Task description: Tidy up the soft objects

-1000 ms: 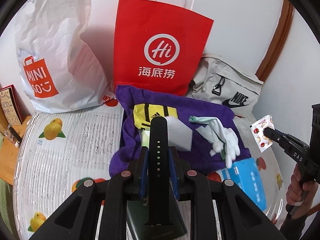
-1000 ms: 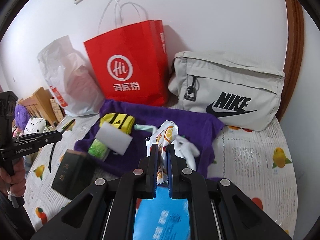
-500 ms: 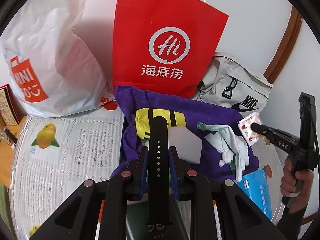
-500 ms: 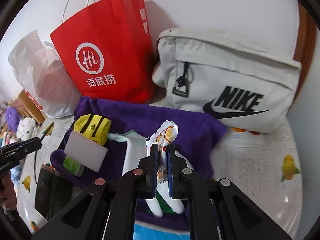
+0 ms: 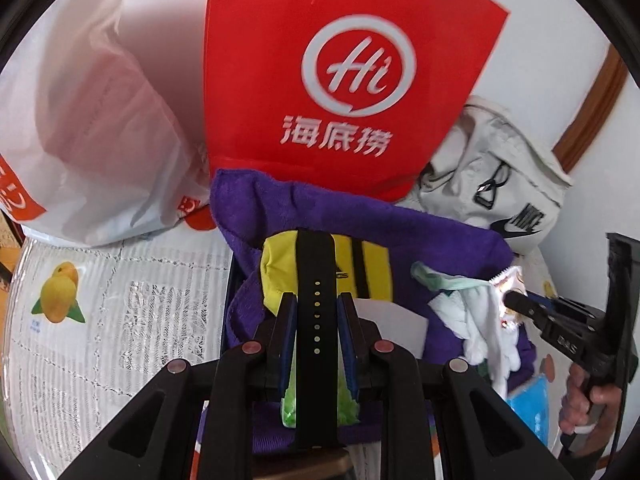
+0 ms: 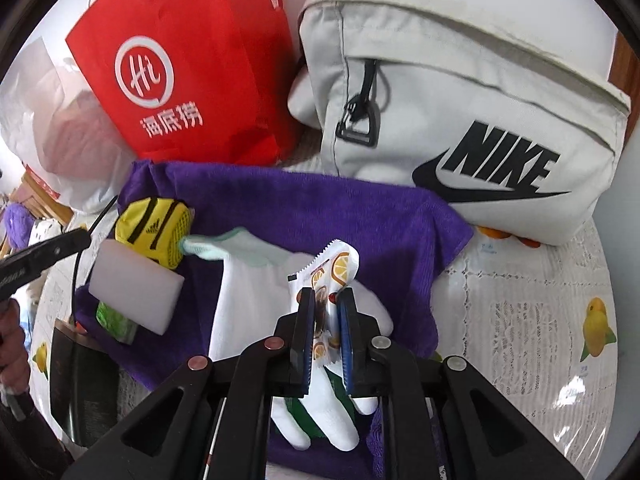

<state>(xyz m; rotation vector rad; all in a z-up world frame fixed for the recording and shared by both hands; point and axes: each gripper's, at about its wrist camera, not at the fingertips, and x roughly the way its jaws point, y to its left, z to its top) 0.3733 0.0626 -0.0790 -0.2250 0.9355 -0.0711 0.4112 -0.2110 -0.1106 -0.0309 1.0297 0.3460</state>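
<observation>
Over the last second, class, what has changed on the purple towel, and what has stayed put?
Both grippers came closer to the purple towel. The right gripper brought the snack packet over the white glove; its jaws have just been opening, packet between them. The left gripper keeps the black strap. Towel items unmoved.

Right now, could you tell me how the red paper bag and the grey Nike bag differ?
The red paper bag stands upright and stiff, while the grey Nike bag is slumped fabric. The red one bears a white Hi logo, the grey one black lettering and a zip pull. Both stand behind the purple towel, against the wall.
</observation>
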